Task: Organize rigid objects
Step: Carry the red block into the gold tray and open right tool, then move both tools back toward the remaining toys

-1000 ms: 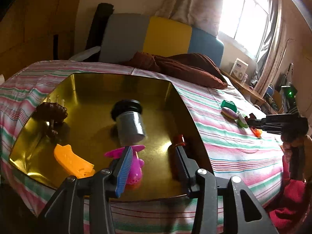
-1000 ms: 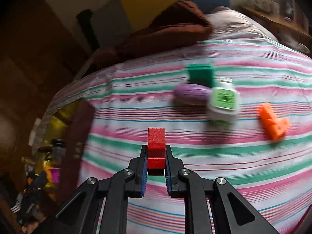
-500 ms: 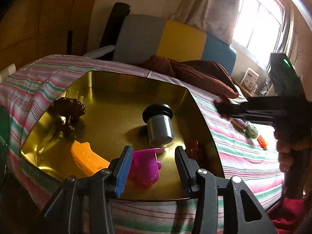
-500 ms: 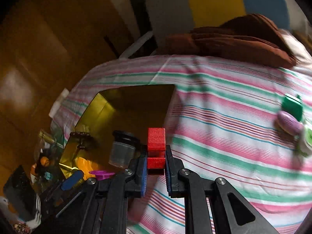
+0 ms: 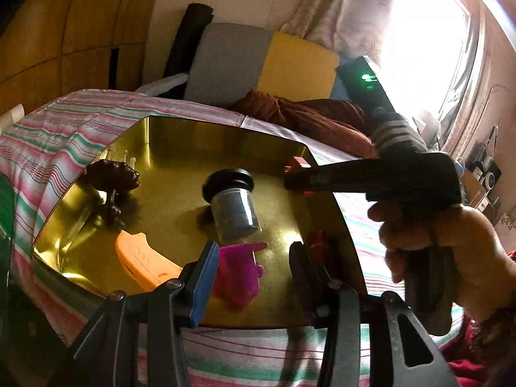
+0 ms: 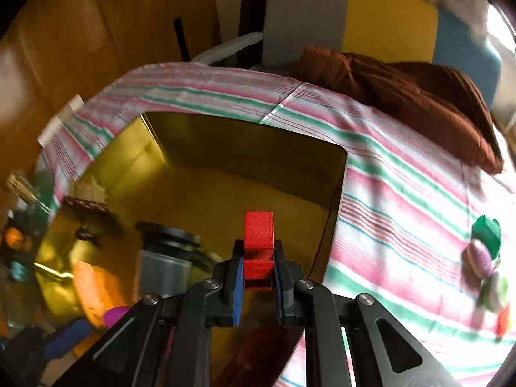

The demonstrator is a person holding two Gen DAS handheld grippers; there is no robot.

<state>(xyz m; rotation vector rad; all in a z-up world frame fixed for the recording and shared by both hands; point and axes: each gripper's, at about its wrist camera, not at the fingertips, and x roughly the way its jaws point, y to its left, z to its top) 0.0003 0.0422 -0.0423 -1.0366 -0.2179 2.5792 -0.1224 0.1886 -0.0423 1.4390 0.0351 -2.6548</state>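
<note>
A gold tray (image 5: 180, 174) lies on a striped sheet. In it are a brown brush (image 5: 111, 174), an orange piece (image 5: 142, 258), a grey jar (image 5: 233, 206) with a black lid on its side, a pink toy (image 5: 238, 277) and a small red piece (image 5: 317, 242). My left gripper (image 5: 253, 251) hangs open over the tray's near edge, the pink toy between its fingers without being pressed. My right gripper (image 6: 258, 267) is shut on a red block (image 6: 258, 235) above the tray (image 6: 225, 193). In the left wrist view it (image 5: 292, 180) reaches in from the right, held by a hand (image 5: 435, 242).
On the sheet to the right lie a green item (image 6: 487, 232), a purple oval (image 6: 479, 258), a white and green item (image 6: 495, 287) and an orange piece (image 6: 503, 319). A brown cushion (image 6: 403, 90) lies behind, before grey, yellow and blue panels.
My right gripper has swept left with the red block, from above the loose items on the sheet to above the tray. The left gripper has stayed where it was.
</note>
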